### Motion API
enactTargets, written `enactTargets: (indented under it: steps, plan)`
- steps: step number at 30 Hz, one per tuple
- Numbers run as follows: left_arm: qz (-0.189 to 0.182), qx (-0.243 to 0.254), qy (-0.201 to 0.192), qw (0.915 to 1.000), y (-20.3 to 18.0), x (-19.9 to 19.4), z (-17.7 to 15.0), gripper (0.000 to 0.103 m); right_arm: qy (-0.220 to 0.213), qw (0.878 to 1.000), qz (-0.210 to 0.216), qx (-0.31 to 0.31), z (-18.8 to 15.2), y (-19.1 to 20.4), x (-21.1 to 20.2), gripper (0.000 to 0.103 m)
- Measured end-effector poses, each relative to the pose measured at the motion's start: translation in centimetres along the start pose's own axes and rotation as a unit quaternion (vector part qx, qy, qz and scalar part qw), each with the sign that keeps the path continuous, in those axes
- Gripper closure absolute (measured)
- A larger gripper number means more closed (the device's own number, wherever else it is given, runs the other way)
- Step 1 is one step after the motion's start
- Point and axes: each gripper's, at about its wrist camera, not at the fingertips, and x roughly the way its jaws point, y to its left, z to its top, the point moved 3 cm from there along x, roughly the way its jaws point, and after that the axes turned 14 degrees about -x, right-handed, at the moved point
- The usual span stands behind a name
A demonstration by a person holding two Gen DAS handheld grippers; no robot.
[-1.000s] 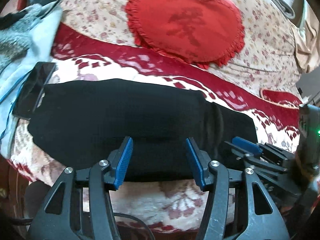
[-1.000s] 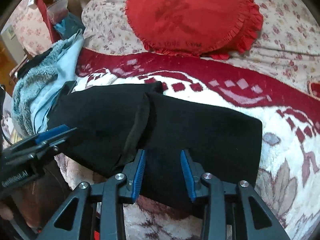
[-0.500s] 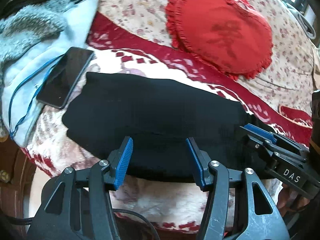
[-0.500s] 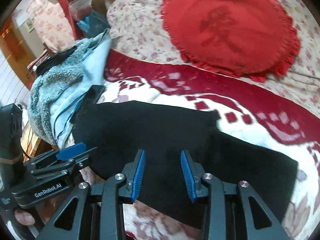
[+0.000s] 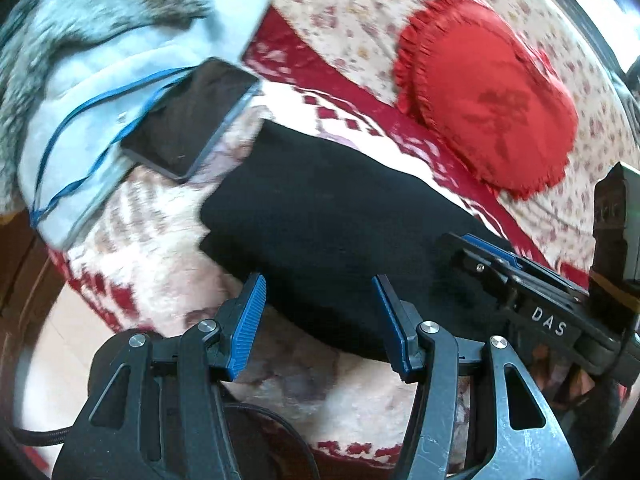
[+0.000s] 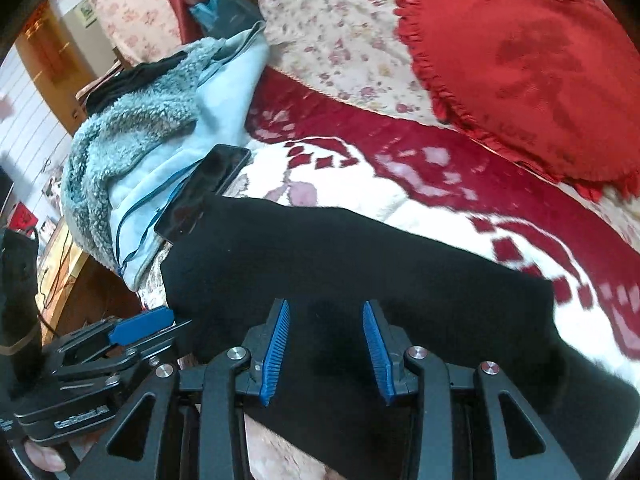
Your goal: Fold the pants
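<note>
The black pants lie flat in a long folded strip across the red and cream blanket; they also show in the right wrist view. My left gripper is open and empty at the pants' near edge, towards their left end. My right gripper is open and empty, hovering over the pants' near edge. The right gripper shows in the left wrist view at the right. The left gripper shows in the right wrist view at the lower left.
A black phone lies by the pants' left end, partly on a light blue fleece garment. A red round frilled cushion sits on the floral bedspread behind. The bed's edge and floor are at the lower left.
Both grippers have swung left along the pants. The phone and the blue garment now sit nearer the middle of the views. Both grippers stay open and the pants lie unchanged.
</note>
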Motion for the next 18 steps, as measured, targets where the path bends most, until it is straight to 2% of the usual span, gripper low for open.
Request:
enactTargets:
  steps: [2, 4, 5, 18]
  plan:
    - [-0.005, -0.025, 0.000, 0.9997, 1.1, -0.1, 0.6, 0.048, 0.001, 1.000, 0.003, -0.006, 0.8, 0.3, 0.7, 0.066]
    - [-0.009, -0.044, 0.001, 0.9990, 1.9, -0.1, 1.1, 0.040, 0.000, 1.000, 0.008, -0.013, 1.6, 0.6, 1.4, 0.066]
    - [-0.012, -0.052, 0.000, 0.9986, 2.3, -0.1, 1.2, 0.039, -0.002, 1.000, 0.010, -0.017, 2.1, 0.8, 1.7, 0.066]
    - [-0.014, -0.076, 0.015, 0.9969, 3.1, 1.9, 1.8, 0.038, 0.012, 0.995, 0.034, -0.091, 7.3, 4.0, 6.2, 0.063]
